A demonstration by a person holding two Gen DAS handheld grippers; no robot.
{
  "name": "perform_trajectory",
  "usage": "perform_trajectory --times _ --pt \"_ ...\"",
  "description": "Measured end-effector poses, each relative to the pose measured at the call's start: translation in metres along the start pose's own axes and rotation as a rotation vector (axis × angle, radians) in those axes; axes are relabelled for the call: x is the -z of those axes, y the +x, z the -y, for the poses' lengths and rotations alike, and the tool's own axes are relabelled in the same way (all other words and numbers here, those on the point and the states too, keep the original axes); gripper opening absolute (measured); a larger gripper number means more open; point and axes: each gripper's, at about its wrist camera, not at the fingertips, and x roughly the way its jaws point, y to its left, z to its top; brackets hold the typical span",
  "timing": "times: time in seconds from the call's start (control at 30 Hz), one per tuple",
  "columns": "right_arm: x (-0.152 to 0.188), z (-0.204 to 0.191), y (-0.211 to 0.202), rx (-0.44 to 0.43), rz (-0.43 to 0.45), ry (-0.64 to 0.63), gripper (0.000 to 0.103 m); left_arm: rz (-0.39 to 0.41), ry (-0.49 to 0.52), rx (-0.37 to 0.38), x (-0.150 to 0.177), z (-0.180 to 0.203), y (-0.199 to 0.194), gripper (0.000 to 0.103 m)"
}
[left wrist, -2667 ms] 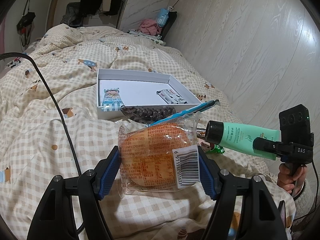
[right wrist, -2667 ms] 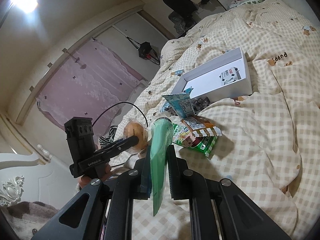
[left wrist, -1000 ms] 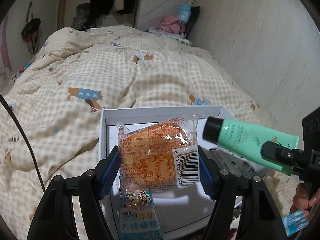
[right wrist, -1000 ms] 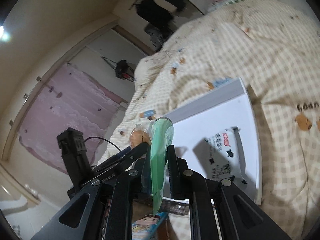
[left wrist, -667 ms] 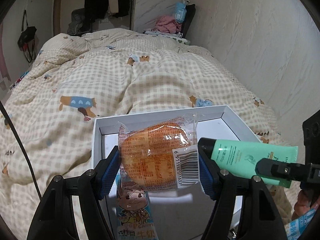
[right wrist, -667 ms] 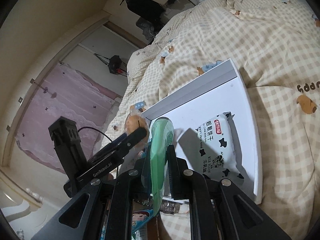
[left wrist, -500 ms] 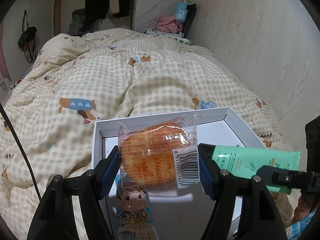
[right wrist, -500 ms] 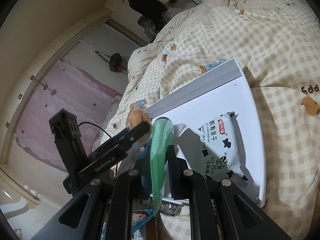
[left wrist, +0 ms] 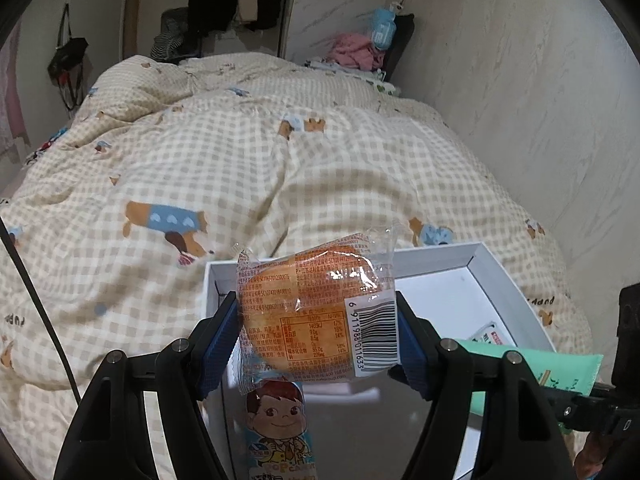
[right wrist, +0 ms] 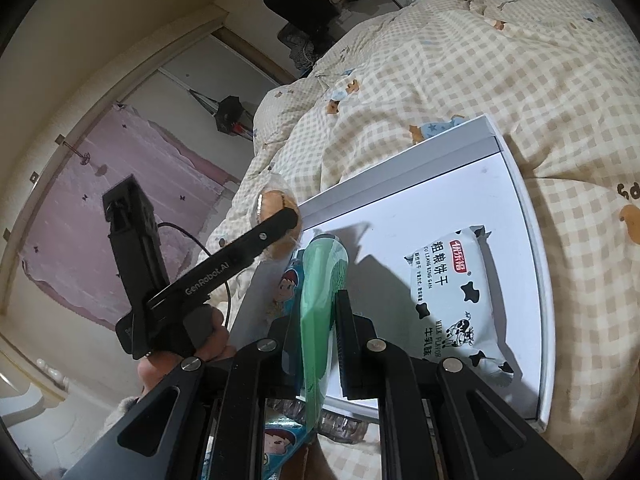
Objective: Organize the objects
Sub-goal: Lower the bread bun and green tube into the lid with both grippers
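Observation:
My left gripper [left wrist: 318, 332] is shut on a wrapped orange bun [left wrist: 316, 312] and holds it above the near left part of a white box [left wrist: 494, 268] on the bed. My right gripper [right wrist: 320, 320] is shut on a green tube [right wrist: 320, 312] held over the same box [right wrist: 516, 184]; the tube's crimped end shows at the right of the left wrist view [left wrist: 568, 372]. In the box lie a cow-print biscuit pack [right wrist: 456, 300] and a blue cartoon-face snack packet [left wrist: 276, 424]. The left gripper with the bun [right wrist: 276, 208] shows in the right wrist view.
The box rests on a beige checked duvet [left wrist: 240, 152]. A black cable [left wrist: 36, 304] runs across the duvet at left. The wall [left wrist: 540, 92] borders the bed on the right. Another blue packet [right wrist: 280, 444] and a dark wrapped item lie just outside the box's near edge.
Both grippers have moved forward from the loose pile to over the white box. In the last half second the tube dropped lower and to the right, and the bun tipped up slightly.

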Motion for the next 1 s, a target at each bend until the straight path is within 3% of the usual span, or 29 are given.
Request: perform_trajectory --times 0.27,0.5,0.77,1.0 --pt "0.0 -0.006 0.011 0.07 -0.02 -0.069 0.014 0.01 0.018 -0.012 0.005 0.004 -0.008 0.075" --pt "0.0 -0.012 0.025 0.129 -0.069 -0.12 0.014 -0.031 0.049 -0.044 0.007 0.011 -0.007 0.075" --pt "0.001 -0.013 0.024 0.155 -0.06 -0.137 0.014 -0.059 0.127 -0.088 0.022 0.03 -0.008 0.075" --pt "0.002 -0.024 0.021 0.244 -0.058 -0.219 0.014 -0.047 0.16 -0.092 0.025 0.037 -0.013 0.075"
